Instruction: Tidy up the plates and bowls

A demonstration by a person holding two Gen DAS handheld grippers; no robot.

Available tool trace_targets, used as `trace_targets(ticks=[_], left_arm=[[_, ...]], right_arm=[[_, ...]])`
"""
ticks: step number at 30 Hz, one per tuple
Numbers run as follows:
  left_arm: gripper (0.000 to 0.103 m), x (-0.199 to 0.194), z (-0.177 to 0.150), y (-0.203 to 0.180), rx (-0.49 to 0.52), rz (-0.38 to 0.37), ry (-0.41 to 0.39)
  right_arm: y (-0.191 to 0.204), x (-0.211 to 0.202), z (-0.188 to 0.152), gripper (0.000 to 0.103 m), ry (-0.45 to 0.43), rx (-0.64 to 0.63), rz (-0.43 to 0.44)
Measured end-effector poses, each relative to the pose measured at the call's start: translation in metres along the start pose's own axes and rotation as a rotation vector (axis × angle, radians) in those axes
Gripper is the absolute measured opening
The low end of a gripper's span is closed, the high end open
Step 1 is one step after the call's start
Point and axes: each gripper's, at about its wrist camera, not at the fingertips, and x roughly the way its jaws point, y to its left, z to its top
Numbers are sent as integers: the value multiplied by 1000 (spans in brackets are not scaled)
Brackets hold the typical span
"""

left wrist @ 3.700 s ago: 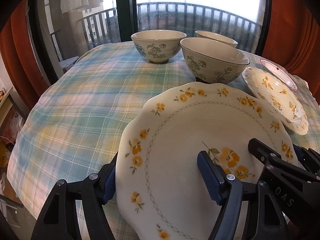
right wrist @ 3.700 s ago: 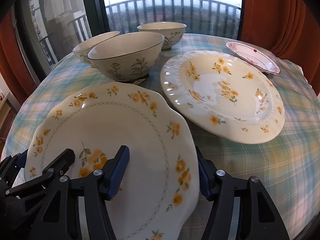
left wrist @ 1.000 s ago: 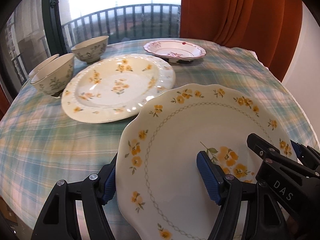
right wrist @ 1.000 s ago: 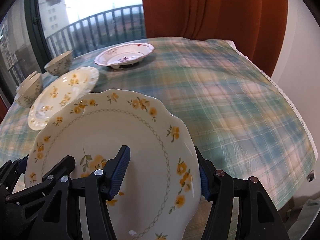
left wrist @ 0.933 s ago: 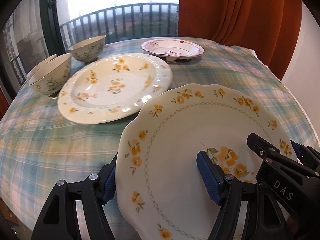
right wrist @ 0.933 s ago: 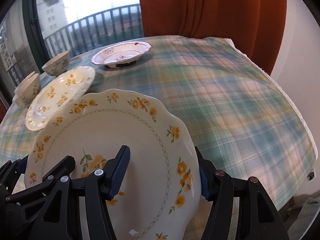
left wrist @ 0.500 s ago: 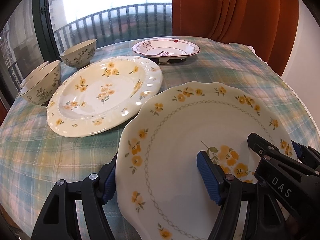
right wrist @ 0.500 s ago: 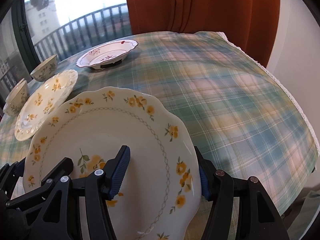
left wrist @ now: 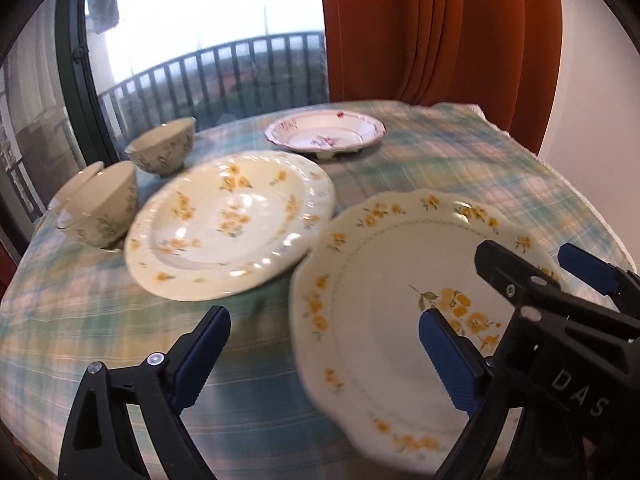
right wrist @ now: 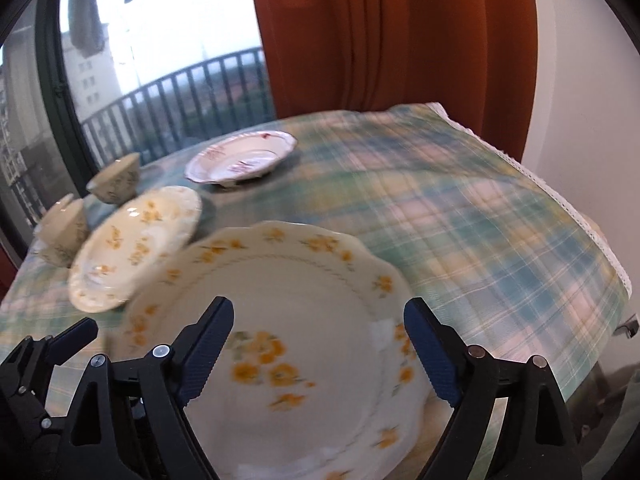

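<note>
Scalloped plate lies flat on the tablecloth at the near right of the table, just beside the ribbed plate; their rims look close to touching, cannot tell whether they overlap. Left gripper: jaws opening, left pad over bare cloth, right pad above the plate's face, neither pressing on it. Right gripper: jaws opening as well, both pads spread above the plate's near half, nothing clamped. Reading: the plate is wide and heavy enough to want a grip on each side, which explains both grippers sitting at the same rim; with both letting go together it settles level rather than tipping off one pad. Placement beside the other yellow-flowered plate suggests like goes with like. Pink-rimmed dish sits alone toward the far edge by the curtain. Three bowls cluster at far left by the window, two of them touching, still unstacked. Judgement: plate set-down is done; stacking plates and nesting bowls remains. Frames are motion-blurred, so fine contact is uncertain.
</note>
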Motion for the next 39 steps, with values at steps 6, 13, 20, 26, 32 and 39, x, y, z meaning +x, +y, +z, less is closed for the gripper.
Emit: trace_targets(ticks=[6,13,20,26,32,39], left_arm=[[102,-27,-5,34,-41,13,-49],[102,-43,-14,70,-123,37,-71],[102,-49,-5,95,-133,65,-103],[102,-44,11,109,-132,89,-127],[102,-19,36,119,-146,90,-99],[102,6,73,125,-145,105,-90]], right_arm=[[38,-23,-5,89,-26,-29,23],[81,-45,-9,89,-34,-63,37],[108,-48,0,90,-50,-93,45],[123,-38,18,93,-69,-100,65],[130,-9,43,94,-52,-105,78],[134,26,81,94,-40,-93,93]])
